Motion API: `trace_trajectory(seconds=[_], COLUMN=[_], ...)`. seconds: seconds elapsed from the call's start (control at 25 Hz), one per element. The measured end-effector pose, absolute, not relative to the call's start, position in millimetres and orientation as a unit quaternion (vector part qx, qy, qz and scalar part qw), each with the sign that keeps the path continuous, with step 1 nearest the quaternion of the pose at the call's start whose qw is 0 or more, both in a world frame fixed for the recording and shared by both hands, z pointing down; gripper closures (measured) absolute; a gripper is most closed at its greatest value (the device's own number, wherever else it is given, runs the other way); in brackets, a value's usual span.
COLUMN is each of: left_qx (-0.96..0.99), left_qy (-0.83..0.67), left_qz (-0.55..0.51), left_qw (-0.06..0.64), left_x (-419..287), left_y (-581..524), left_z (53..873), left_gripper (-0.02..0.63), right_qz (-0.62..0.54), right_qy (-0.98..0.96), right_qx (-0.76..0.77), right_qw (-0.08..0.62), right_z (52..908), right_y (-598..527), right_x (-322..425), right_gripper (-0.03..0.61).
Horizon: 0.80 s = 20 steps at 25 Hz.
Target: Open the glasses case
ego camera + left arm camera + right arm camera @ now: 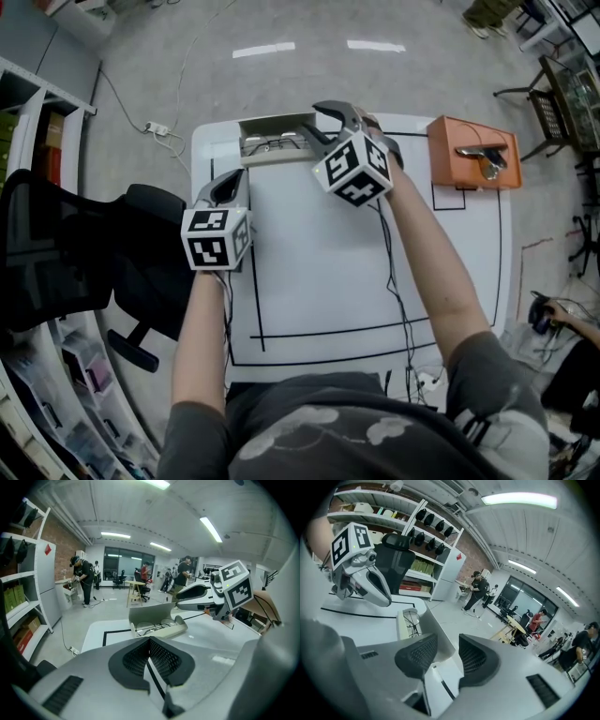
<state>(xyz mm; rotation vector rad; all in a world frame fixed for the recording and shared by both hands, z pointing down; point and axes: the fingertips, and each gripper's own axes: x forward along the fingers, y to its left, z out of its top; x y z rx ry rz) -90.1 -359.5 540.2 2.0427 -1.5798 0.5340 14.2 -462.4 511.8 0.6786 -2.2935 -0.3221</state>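
At the left edge of the head view sits a black office chair [56,244], just beside the white table [328,281] with its black taped rectangle. The left gripper [228,187] hangs over the table's left border, a little below the case; in its own view its jaws [150,641] are pressed together with nothing between them, aimed at the case ahead. The glasses case [277,141] lies at the upper left of the table and already stands open, its lid [150,611] raised behind the tray, and a pair of thin-rimmed glasses [152,626] rests inside. Just to the right, the right gripper [325,122] is up at the case's right end. In its own view its jaws [443,653] stand a modest way apart, with the lid's edge [433,625] reaching into the gap; I can't tell whether either pad touches it. Farther right, at the table's upper right corner, is an orange box [473,152].
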Motion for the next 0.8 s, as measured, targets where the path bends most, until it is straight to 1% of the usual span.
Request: trace_trajectory(seconds=[0.2,0.52,0.8], left_qx=[0.758,0.778,0.794], left_qy=[-0.573,-0.556,-0.536], left_qz=[0.186,0.161,0.155], left_qw=[0.25,0.244,0.241], left_x=[-88.0,-93.1,-107.3], left_y=[-350.3,-313.3,-274.8], left_z=[534.0,507.4,490.0], left_gripper=[0.612,0.612,0.613], right_qz=[-0.099,-0.06,-0.034], right_qy=[-0.887,-0.87,-0.86], right_qx=[0.291,0.361,0.399], right_qw=[0.344,0.33,0.318], right_z=[495.1,471.6,446.7], right_y=[-451.7,-405.6,-358.1], right_x=[21.3,26.4,16.4], right_gripper=[0.442,0.577,0.58])
